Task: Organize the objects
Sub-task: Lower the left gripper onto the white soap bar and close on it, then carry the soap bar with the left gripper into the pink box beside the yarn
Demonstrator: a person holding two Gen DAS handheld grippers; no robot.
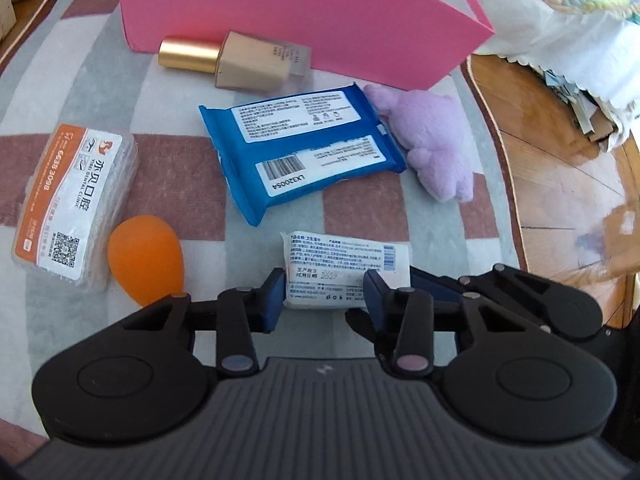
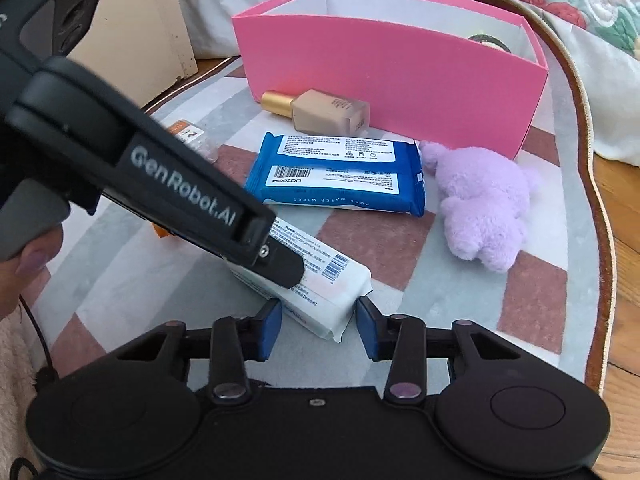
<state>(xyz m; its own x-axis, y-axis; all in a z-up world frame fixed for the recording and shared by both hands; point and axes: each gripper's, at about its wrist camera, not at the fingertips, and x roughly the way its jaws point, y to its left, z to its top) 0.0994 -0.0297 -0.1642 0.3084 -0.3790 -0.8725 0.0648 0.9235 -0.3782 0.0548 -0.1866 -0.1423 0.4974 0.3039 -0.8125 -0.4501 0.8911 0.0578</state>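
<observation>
Both grippers, left [image 1: 325,294] and right [image 2: 318,326], clench their jaws on one white pack [image 2: 320,292] near the rug's [image 2: 460,300] front edge, likely to lift it into the pink box [image 2: 392,96].

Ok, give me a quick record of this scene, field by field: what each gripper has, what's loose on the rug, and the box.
left gripper: shut on the white pack
right gripper: shut on one end of the same white pack
loose on rug: blue wipes pack, purple plush toy, foundation bottle lying on its side, orange sponge, clear case with orange label
pink box: upright just behind the bottle, top open, something partly visible inside
</observation>
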